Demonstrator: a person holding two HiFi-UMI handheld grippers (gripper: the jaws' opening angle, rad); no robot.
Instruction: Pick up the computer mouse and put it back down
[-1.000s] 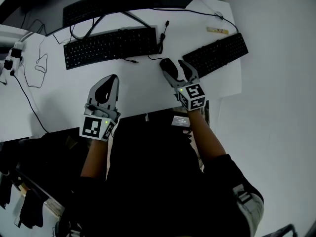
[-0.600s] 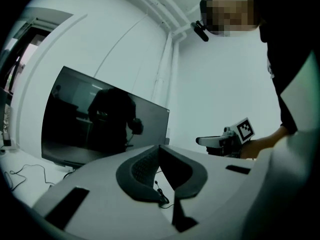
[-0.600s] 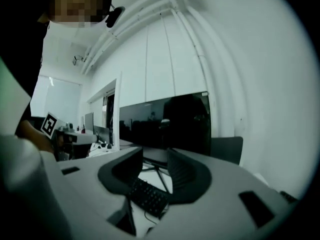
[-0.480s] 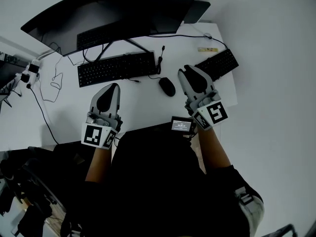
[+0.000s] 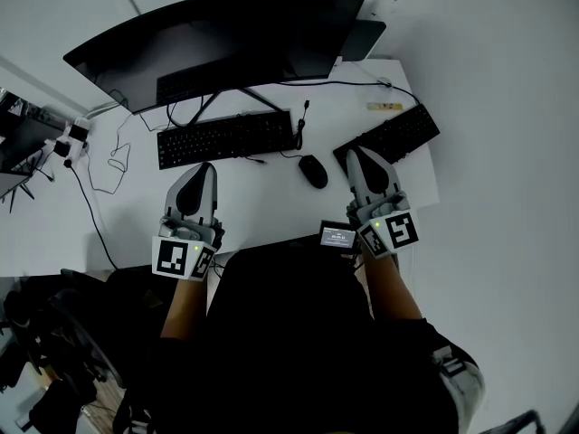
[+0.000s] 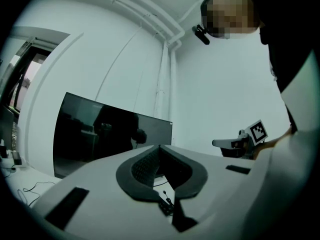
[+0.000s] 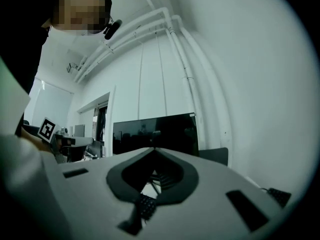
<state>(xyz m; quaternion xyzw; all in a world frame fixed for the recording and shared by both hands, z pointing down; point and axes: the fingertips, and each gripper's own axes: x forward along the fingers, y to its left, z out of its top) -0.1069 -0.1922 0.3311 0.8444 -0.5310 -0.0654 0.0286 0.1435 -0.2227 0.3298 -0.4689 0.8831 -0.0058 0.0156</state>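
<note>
Head view: the black oval computer mouse (image 5: pixel 314 171) lies on the white surface (image 5: pixel 262 202) at mid-frame. It sits between a long black keyboard (image 5: pixel 226 138) to its upper left and a second black keyboard (image 5: pixel 389 136), set at a slant, to its right. Neither tool touches it. The left gripper (image 5: pixel 203 166) is held at lower left of the mouse, well apart from it. The right gripper (image 5: pixel 360 155) is held just right of the mouse, over the near end of the slanted keyboard. A wide curved black monitor (image 5: pixel 226 39) spans the top of the frame. A small dark device with a lit screen (image 5: pixel 337 236) sits at the near edge of the surface beside the right gripper.

Left gripper view: its jaws are clenched, tips meeting at the centre, grasping nothing. Through the gap behind the tips show keyboard keys and a strip of the surface. The monitor fills the left middle, and the right gripper shows at the right edge.

Right gripper view: its jaws have just been closing and now meet at the tips with nothing between them. The monitor stands behind them at centre, and the left gripper shows at the left edge.
</note>
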